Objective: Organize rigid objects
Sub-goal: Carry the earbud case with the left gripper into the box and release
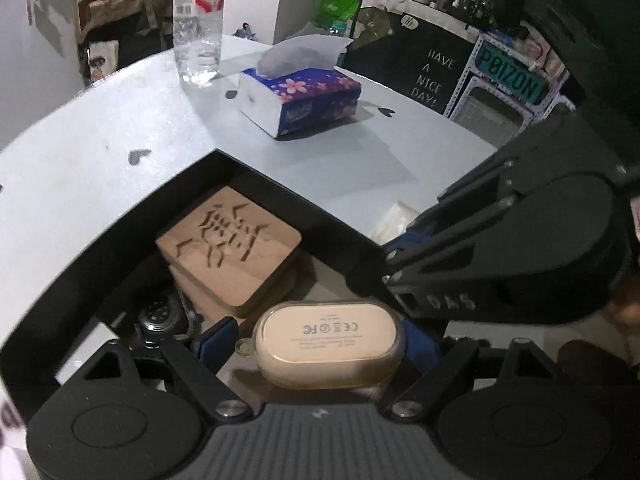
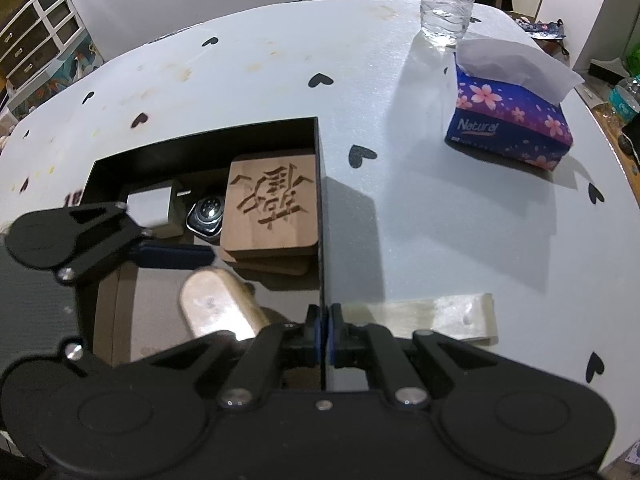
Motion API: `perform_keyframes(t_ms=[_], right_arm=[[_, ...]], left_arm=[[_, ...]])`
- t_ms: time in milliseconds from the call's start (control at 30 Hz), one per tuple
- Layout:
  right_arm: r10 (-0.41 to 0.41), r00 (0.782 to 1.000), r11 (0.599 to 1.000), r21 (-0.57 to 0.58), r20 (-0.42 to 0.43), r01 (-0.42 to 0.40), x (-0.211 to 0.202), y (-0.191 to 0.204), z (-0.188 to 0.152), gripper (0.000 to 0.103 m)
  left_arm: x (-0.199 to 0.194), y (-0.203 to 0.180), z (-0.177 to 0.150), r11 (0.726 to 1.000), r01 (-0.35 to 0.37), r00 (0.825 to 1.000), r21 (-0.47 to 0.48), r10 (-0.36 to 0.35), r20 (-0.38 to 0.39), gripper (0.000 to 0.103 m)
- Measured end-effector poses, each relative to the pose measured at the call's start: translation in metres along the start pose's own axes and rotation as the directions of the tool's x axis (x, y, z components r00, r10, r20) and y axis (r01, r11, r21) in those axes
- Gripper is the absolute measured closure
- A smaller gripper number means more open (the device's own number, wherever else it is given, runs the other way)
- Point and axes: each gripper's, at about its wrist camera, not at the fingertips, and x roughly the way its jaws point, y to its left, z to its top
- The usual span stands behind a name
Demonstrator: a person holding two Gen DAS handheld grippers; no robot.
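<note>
A black open box (image 1: 120,236) (image 2: 320,208) sits on the white table. Inside lie stacked carved wooden coasters (image 1: 230,246) (image 2: 272,204), a smartwatch (image 2: 206,214) (image 1: 158,316) and a white charger block (image 2: 150,208). My left gripper (image 1: 320,344) is shut on a beige earbud case (image 1: 332,344), holding it inside the box, above the floor; the case also shows in the right wrist view (image 2: 218,306). My right gripper (image 2: 323,336) is shut on the box's right wall, near its front. The right gripper also shows in the left wrist view (image 1: 390,268).
A blue flowered tissue box (image 1: 300,94) (image 2: 512,120) and a clear water bottle (image 1: 198,20) (image 2: 448,0) stand on the table (image 2: 240,80) beyond the box. A pale strip (image 2: 440,312) lies right of the box. Shelves and clutter surround the table.
</note>
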Motion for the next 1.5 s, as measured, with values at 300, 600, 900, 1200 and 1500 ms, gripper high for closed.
perform_keyframes(t_ms=[300,600,900,1200,1500], right_arm=[[0.004,1.0,1.0,0.008,0.0,-0.004,0.0,-0.001,0.0,0.098],[0.004,1.0,1.0,0.008,0.0,-0.004,0.0,-0.001,0.0,0.098],[0.004,1.0,1.0,0.003,0.001,-0.004,-0.001,0.0,0.0,0.098],[0.004,1.0,1.0,0.002,0.002,-0.004,-0.001,0.001,0.0,0.098],[-0.002,1.0,1.0,-0.003,0.0,0.002,0.0,0.002,-0.001,0.099]], left_arm=[[-0.012,0.015,-0.005,0.993,0.025,1.0,-0.112,-0.023,0.021,0.001],[-0.026,0.015,-0.009,0.99,0.011,0.999,-0.144,-0.006,0.034,0.001],[-0.034,0.017,-0.014,0.98,0.019,1.0,-0.197,-0.016,0.019,0.049],[-0.02,0.026,-0.018,0.975,0.024,0.997,-0.22,-0.041,-0.072,0.073],[-0.005,0.023,-0.012,0.977,0.07,0.994,-0.202,-0.086,-0.072,0.073]])
